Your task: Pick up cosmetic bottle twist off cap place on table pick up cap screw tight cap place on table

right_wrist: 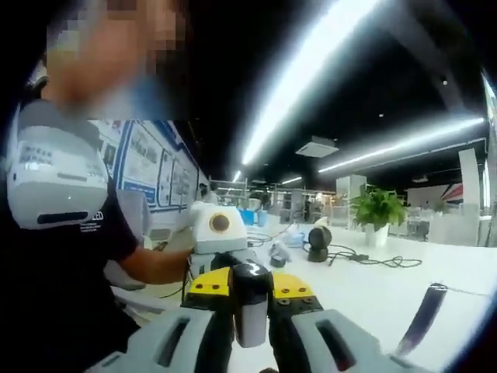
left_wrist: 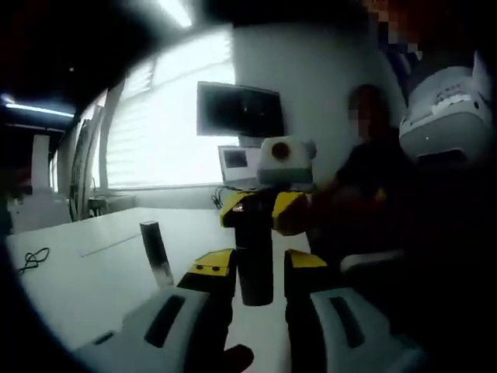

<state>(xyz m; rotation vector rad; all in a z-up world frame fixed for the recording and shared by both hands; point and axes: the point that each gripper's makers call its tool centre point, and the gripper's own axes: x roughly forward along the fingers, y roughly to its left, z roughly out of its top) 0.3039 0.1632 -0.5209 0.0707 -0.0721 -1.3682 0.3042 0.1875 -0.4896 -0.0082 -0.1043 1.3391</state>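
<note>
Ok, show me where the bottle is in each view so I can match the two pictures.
Left gripper view: the bottle stands low centre between this view's own jaws, with the right gripper on its far end.
Right gripper view: the bottle is low centre between that view's yellow-padded jaws.
Shared landmark: the slim dark tube on the white table, left of centre and lower right.

Open-plan office/lab: long white table (right_wrist: pixel 435 280) w/ cables, wall monitor (left_wrist: pixel 239 109), laptop (left_wrist: pixel 238 162), ceiling strip lights (right_wrist: pixel 326 70), potted plant (right_wrist: pixel 378 208).
</note>
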